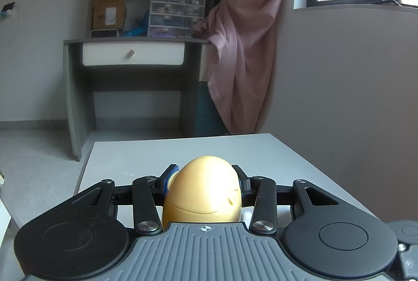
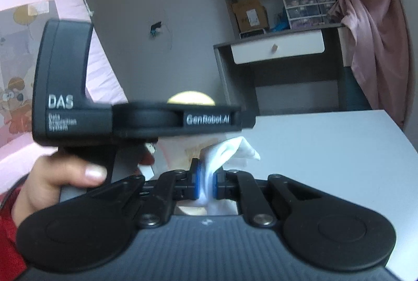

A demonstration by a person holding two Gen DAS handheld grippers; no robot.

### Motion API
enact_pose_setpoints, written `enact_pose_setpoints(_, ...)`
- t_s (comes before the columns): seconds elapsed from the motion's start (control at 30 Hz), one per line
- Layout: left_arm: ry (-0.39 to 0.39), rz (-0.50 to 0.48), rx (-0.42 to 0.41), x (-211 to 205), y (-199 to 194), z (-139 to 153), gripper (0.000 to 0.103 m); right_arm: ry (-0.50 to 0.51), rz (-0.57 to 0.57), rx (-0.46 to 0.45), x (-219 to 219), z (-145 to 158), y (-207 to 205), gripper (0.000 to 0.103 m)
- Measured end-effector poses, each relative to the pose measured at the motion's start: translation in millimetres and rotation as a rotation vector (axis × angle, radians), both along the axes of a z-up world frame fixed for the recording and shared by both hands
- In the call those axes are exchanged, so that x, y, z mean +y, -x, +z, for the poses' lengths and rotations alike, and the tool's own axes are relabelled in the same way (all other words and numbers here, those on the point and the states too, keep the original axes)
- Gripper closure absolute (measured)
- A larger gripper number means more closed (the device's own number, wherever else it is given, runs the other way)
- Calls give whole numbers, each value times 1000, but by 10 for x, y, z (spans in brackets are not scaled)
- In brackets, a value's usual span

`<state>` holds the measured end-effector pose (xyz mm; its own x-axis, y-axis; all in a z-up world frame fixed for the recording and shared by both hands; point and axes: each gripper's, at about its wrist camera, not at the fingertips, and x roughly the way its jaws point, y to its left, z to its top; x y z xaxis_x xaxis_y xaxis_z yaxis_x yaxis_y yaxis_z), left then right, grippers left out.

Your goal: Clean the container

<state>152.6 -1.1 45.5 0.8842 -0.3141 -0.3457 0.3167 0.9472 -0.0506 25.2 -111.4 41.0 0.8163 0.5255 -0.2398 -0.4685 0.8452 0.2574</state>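
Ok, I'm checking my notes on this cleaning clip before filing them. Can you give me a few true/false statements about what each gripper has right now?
1. The left gripper is shut on a yellow egg-shaped container. True.
2. The right gripper is empty. False: it pinches a white cloth.
3. The container lies on the white table. False: it is in the gripper.
4. A pink curtain hangs by the window. True.

The left tongs [image 1: 206, 183] clamp a yellow egg-shaped container [image 1: 203, 192] — pads pressed to both flanks — above the white desk [image 1: 274, 158], a pink curtain [image 1: 243, 45] beyond.
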Motion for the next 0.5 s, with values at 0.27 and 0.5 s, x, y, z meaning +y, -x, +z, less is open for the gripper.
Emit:
enact_pose_setpoints(0.27,1,2,-5,30,35,-38,60,-12,16,47,-45,-124,-77,94)
enact_pose_setpoints(0.5,-7,-13,1,20,18,-4,60,-9,32,88,-25,-230,-86,94)
